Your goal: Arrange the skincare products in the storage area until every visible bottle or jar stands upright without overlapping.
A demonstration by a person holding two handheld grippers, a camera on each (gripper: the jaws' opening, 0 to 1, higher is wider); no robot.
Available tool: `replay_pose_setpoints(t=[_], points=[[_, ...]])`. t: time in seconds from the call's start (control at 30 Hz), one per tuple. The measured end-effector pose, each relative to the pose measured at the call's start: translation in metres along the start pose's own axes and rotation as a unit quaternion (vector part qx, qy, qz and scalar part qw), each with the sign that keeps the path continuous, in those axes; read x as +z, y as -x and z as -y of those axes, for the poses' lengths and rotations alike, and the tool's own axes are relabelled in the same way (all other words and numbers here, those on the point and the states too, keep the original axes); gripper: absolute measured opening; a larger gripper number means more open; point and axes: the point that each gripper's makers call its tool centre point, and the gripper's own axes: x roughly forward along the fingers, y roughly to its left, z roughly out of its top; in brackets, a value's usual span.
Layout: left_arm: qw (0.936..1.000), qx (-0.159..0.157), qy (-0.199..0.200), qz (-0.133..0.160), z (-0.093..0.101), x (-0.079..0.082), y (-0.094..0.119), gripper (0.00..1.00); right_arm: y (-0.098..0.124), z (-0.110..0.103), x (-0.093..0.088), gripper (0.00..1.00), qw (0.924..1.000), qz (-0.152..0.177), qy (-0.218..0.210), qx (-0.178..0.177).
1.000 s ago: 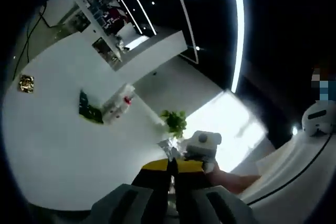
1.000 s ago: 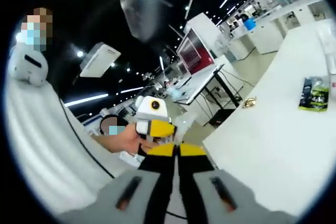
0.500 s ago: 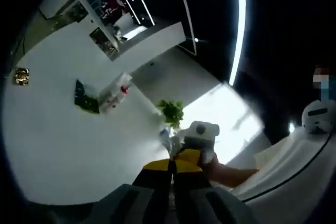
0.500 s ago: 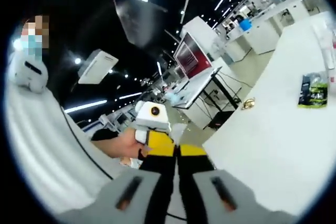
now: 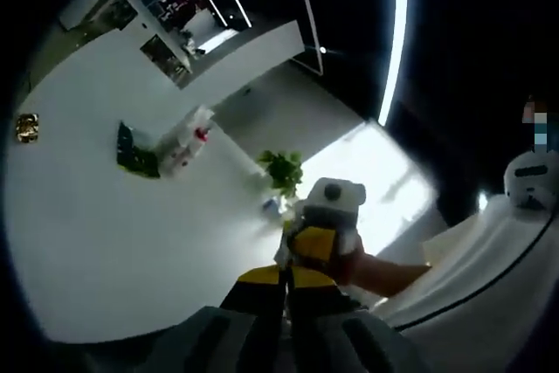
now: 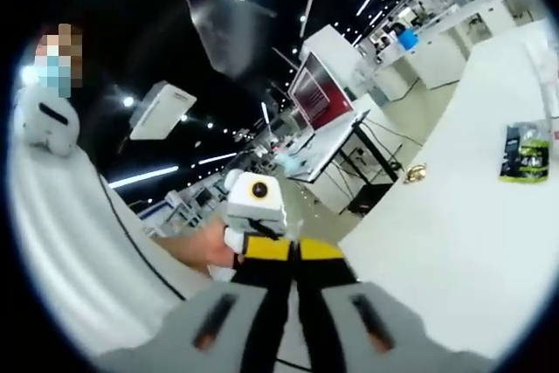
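Observation:
A white bottle with a red cap (image 5: pixel 185 142) lies tilted on the white table (image 5: pixel 105 242), beside a dark green packet (image 5: pixel 131 151). My left gripper (image 5: pixel 286 278) is held in the air well short of them, jaws shut with nothing between. Just past its yellow tips is my right gripper (image 5: pixel 318 231), held by a hand (image 5: pixel 371 270). In the right gripper view, my right gripper (image 6: pixel 293 252) is shut and empty too. The left gripper (image 6: pixel 254 208) sits just beyond it. The green packet (image 6: pixel 526 153) lies far right on the table (image 6: pixel 454 224).
A small gold object (image 5: pixel 26 127) rests near the table's far edge, also (image 6: pixel 414 171). A green plant (image 5: pixel 281 169) stands at the table's back. A person's white sleeve (image 5: pixel 476 277) fills the right side. Desks and a red screen (image 6: pixel 316 86) stand beyond the table.
In the left gripper view the right gripper and its hand have drifted closer to my left jaw tips. Both cameras shifted slightly. Both grippers stay shut.

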Motion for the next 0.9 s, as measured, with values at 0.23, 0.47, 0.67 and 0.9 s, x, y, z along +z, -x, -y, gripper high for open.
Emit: replay_pose_setpoints(t=[0.23, 0.47, 0.67, 0.9], points=[[0.9988, 0.000, -0.011, 0.047, -0.003, 0.016, -0.002, 0.09, 0.004, 0.004, 0.019, 0.01, 0.9954, 0.077, -0.055, 0.012], [0.9987, 0.009, 0.011, 0.049, -0.005, 0.015, -0.005, 0.01, 0.005, 0.002, 0.039, 0.02, 0.9880, 0.134, -0.071, 0.030], [0.9969, -0.002, 0.042, 0.066, 0.000, 0.019, 0.001, 0.01, 0.004, 0.001, 0.046, 0.02, 0.9868, 0.143, -0.066, 0.039], [0.9993, -0.012, 0.026, 0.026, 0.011, 0.006, 0.001, 0.00, -0.002, -0.013, 0.027, 0.11, 0.9891, 0.095, -0.089, 0.069]])
